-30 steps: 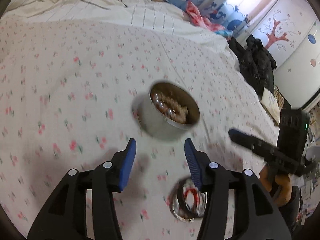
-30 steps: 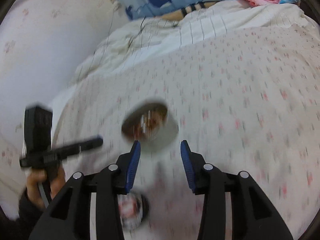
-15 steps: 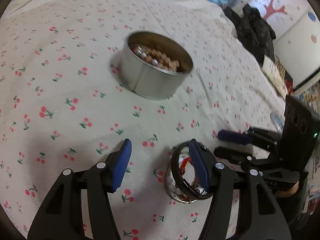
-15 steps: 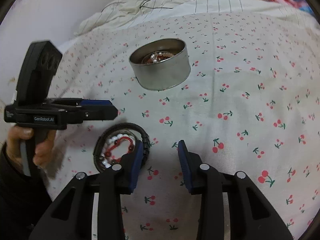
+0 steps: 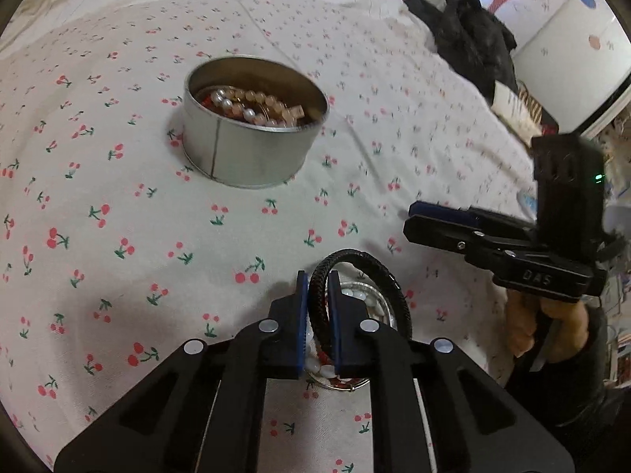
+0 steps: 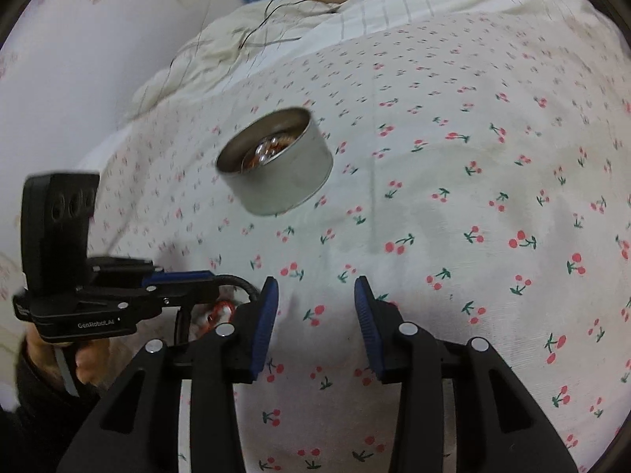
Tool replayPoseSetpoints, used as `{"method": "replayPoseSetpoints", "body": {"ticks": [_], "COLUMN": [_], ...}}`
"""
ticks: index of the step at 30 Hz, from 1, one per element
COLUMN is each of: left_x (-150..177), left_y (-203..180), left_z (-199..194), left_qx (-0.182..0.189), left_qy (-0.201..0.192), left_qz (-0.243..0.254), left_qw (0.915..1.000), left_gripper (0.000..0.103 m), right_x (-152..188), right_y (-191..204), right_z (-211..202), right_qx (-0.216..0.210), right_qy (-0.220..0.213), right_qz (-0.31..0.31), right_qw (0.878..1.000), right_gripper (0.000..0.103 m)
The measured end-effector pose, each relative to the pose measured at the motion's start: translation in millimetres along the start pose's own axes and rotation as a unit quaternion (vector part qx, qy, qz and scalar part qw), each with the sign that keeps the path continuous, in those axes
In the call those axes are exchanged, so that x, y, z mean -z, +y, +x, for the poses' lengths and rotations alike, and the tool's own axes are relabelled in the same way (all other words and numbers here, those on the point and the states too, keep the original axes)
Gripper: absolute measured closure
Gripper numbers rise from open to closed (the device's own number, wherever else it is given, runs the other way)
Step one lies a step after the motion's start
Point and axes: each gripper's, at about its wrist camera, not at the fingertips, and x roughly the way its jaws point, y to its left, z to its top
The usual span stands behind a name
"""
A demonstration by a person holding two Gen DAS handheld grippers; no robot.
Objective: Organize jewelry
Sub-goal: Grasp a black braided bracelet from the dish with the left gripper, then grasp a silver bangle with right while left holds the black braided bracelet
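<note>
The bed [image 5: 118, 205], spread with a cherry-print sheet, carries everything. On it, at about eleven o'clock from the left tongs, stands a round metal tin [image 5: 252, 149] that already holds pearl and pink bead strands, so part of the sorting looks done. Near the bottom of the left wrist view lies the remaining pile [image 5: 366, 307]: white beads, a red piece and a silver ring, not yet moved. The left tongs [image 5: 317, 295] are closing narrow on a black braided bracelet [image 5: 388, 280], whose band stands between their pads above that pile. The right tongs [image 6: 315, 307] stand partly apart and opening, with nothing between them, over bare sheet at about five o'clock from the tin. Carrying the bracelet to the tin, then the rest, appears left.
</note>
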Motion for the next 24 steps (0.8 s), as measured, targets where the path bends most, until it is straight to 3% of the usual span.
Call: {"method": "replayPoseSetpoints", "body": {"ticks": [6, 11, 13, 15, 18, 20, 24], "left_x": [-7, -7, -5, -3, -3, -3, -4], "left_y": [25, 70, 80, 87, 81, 81, 85], "left_z": [-24, -44, -42, -40, -33, -30, -30], "left_qx": [0.027, -0.007, -0.035, -0.033, -0.044, -0.045, -0.044], "left_qy": [-0.039, -0.081, -0.081, -0.075, -0.067, -0.062, -0.058], "left_qz": [-0.053, -0.142, -0.162, -0.176, -0.172, -0.169, -0.176], "left_qw": [0.9975, 0.9865, 0.9828, 0.9809, 0.9819, 0.9826, 0.9816], "left_gripper": [0.094, 0.094, 0.094, 0.094, 0.094, 0.092, 0.088], "right_x": [1, 5, 10, 13, 18, 22, 22], "right_y": [-2, 18, 29, 36, 45, 50, 58], "right_z": [1, 10, 14, 18, 25, 29, 32], "right_qx": [-0.01, -0.038, -0.046, -0.048, -0.047, -0.043, -0.041], "right_qy": [0.003, 0.027, 0.038, 0.045, 0.055, 0.062, 0.054], "right_qz": [0.009, -0.033, -0.058, -0.072, -0.092, -0.105, -0.12], "right_qw": [1.0, 0.998, 0.997, 0.995, 0.993, 0.992, 0.991], "right_gripper": [0.063, 0.063, 0.063, 0.065, 0.074, 0.088, 0.094]}}
